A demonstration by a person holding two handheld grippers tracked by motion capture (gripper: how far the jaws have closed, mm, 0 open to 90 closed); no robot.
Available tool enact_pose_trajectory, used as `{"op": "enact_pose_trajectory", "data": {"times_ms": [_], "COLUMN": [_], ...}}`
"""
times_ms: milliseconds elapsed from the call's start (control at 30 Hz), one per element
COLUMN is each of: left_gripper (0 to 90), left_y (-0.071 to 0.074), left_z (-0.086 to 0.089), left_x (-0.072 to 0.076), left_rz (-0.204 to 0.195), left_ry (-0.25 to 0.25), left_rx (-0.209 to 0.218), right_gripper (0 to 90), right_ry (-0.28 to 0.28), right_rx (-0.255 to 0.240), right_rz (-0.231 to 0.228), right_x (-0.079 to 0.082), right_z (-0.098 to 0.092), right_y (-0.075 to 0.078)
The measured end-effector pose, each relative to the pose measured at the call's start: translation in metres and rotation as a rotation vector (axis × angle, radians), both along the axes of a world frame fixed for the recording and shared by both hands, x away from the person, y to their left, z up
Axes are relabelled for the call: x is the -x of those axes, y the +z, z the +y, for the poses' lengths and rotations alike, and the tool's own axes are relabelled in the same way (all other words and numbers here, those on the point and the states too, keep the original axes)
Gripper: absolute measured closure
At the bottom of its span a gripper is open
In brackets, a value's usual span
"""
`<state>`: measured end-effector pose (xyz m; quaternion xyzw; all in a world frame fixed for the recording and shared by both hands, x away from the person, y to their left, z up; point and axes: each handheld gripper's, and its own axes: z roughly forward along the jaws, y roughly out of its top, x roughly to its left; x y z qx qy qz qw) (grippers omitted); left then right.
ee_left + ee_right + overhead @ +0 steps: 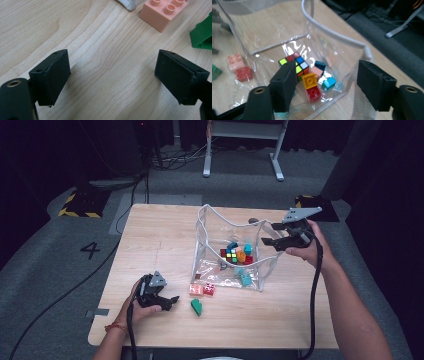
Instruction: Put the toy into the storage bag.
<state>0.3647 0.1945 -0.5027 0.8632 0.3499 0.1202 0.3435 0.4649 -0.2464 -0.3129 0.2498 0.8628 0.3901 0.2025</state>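
Clear bag (pixel 210 227), table centre: holds cube (pixel 294 62), bricks. R gripper (pixel 274 240) above its rim, jaws apart, empty. L gripper (pixel 170 301) released beside pink brick (pixel 163 13), green piece (pixel 202 35), possibly a brick.

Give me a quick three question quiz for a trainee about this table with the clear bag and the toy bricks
1. True or false: the left gripper holds the green brick.
2. Which lies inside the clear bag? A) puzzle cube B) pink brick C) green brick
3. Fill in: the right gripper hovers above the bag's ____ with its jaws apart.

Key
1. False; its jaws are open over bare table.
2. A
3. rim
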Motion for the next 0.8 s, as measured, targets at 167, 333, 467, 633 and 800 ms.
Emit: {"op": "enact_pose_trajectory", "data": {"times_ms": [167,333,467,633,800], "left_gripper": [13.2,13.2,13.2,13.2,13.2], "left_y": [0.0,0.0,0.0,0.0,0.0], "left_z": [0.0,0.0,0.0,0.0,0.0], "left_x": [0.0,0.0,0.0,0.0,0.0], "left_rz": [0.0,0.0,0.0,0.0,0.0], "left_ry": [-0.001,0.0,0.0,0.001,0.001], "left_rx": [-0.001,0.0,0.0,-0.001,0.0], "right_gripper": [27.3,26.4,25.8,25.6,25.6], "right_ry": [-0.037,-0.054,-0.09,-0.089,-0.092], "right_rx": [-0.072,-0.11,-0.119,-0.156,-0.172], "right_rz": [-0.057,-0.096,-0.138,-0.139,-0.133], "right_x": [0.014,0.031,0.044,0.06,0.073], "right_z": [-0.014,-0.031,-0.042,-0.055,-0.06], "right_y": [0.009,0.008,0.001,-0.013,-0.029]}}
